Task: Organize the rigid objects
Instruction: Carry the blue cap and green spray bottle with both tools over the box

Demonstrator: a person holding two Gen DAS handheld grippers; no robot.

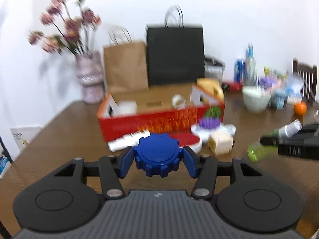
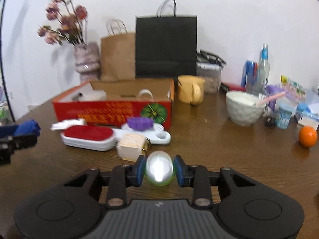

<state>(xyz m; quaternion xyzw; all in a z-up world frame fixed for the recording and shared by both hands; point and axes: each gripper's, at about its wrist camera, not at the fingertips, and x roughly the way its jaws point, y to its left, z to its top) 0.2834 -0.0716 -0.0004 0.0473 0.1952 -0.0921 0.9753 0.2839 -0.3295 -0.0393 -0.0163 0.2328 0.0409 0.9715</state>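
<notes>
Between the blue pads of my left gripper (image 1: 157, 159) sits a blue ridged cap (image 1: 157, 155), pinched at its two sides with its flat face turned up and toward the camera; being round, it has no long axis to speak of, only its short axis through the face, which tilts up and back toward me. My right gripper (image 2: 159, 171) is clamped on a green spray bottle (image 2: 159, 170); from the right wrist I look almost straight down its length, so only one rounded, glaring end shows, while the left wrist view shows it lying roughly level across the pads, white nozzle away to one side and green base to the other. Both things appear to be clear of the wooden table (image 2: 219, 139). I judge the step to be carrying them to the open red cardboard box (image 2: 111, 109) ahead, which already holds a tape roll (image 2: 145, 94). To do it well I would keep both grips firm and pass over the red lint brush (image 2: 87, 136), the wooden block (image 2: 131, 144) and the purple piece (image 2: 139, 123) just before the box, since these could get knocked. Turning the bottle's length along the box's long side should help it lie flat.
</notes>
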